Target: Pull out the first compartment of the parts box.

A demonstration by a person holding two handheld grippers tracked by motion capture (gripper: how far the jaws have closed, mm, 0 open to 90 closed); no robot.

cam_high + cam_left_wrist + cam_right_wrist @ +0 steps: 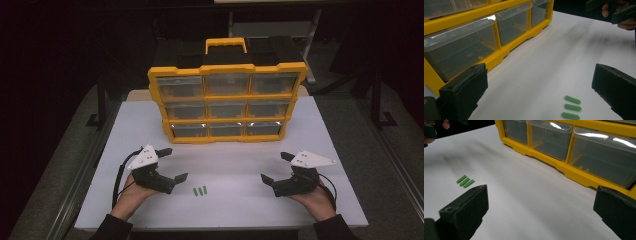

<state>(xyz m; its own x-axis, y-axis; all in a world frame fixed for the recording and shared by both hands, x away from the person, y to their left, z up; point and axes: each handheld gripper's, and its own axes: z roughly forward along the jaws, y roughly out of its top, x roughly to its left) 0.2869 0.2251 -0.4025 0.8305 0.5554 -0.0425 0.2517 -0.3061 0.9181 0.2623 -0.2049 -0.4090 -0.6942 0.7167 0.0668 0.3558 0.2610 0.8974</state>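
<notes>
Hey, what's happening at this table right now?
A person holds a gripper in each hand over a white table. The left gripper and right gripper are both open and hold nothing. Three small green pieces lie side by side between them, nearer the left one. Behind stands a yellow drawer organizer with its clear drawers shut.

Yellow drawer organizer (227, 102) upright on white table (300, 200); three green pegs (200, 190) between left gripper (172, 164), right gripper (276, 167), jaws apart.
</notes>
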